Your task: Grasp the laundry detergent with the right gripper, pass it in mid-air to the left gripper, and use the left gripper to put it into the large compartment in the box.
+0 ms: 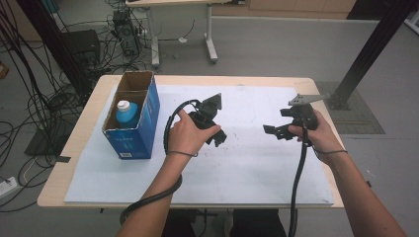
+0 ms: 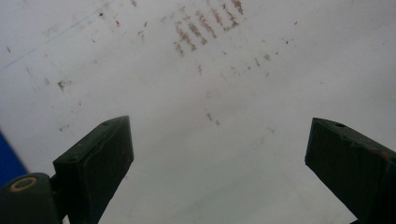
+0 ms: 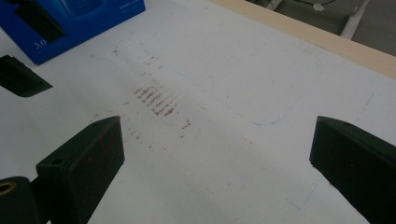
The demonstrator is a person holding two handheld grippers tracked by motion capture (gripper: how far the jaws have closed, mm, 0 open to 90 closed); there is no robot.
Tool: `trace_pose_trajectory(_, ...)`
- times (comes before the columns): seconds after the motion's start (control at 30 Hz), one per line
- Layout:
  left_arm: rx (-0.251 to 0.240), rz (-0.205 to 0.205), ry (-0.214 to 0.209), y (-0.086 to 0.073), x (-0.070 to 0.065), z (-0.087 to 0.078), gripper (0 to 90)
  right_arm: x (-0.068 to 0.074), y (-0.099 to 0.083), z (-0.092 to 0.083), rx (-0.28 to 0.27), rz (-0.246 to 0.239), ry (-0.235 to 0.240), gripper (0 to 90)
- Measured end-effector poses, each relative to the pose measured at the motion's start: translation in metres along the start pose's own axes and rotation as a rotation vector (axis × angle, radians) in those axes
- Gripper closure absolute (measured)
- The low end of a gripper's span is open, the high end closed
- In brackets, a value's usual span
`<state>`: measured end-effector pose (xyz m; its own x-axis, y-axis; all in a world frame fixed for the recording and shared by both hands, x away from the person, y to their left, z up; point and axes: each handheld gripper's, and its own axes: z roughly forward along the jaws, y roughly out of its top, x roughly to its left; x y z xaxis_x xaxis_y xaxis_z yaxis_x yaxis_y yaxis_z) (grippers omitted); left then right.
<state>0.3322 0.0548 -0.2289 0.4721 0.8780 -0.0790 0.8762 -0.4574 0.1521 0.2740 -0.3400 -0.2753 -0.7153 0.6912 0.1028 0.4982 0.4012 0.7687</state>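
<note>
A blue cardboard box stands open-topped at the table's left, with a blue bottle with a white cap inside it. My left gripper hovers just right of the box over the white sheet, jaws wide apart and nothing between them. My right gripper is held over the sheet's right half, also open and empty. In the right gripper view the box sits at the far left, with one jaw of the other gripper beside it.
The wooden table edge frames the white sheet, which bears brown scuff marks at its middle. Cables and equipment cover the floor to the left; another table's legs stand beyond.
</note>
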Motion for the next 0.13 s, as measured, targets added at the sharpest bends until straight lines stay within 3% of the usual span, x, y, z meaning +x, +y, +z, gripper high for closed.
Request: trace_pose_trajectory(0.13, -0.003, -0.003, -0.008, -0.0019, 0.0006, 0.0013, 8.2, 0.0013, -0.002, -0.0009, -0.001, 0.0, 0.003, 3.2)
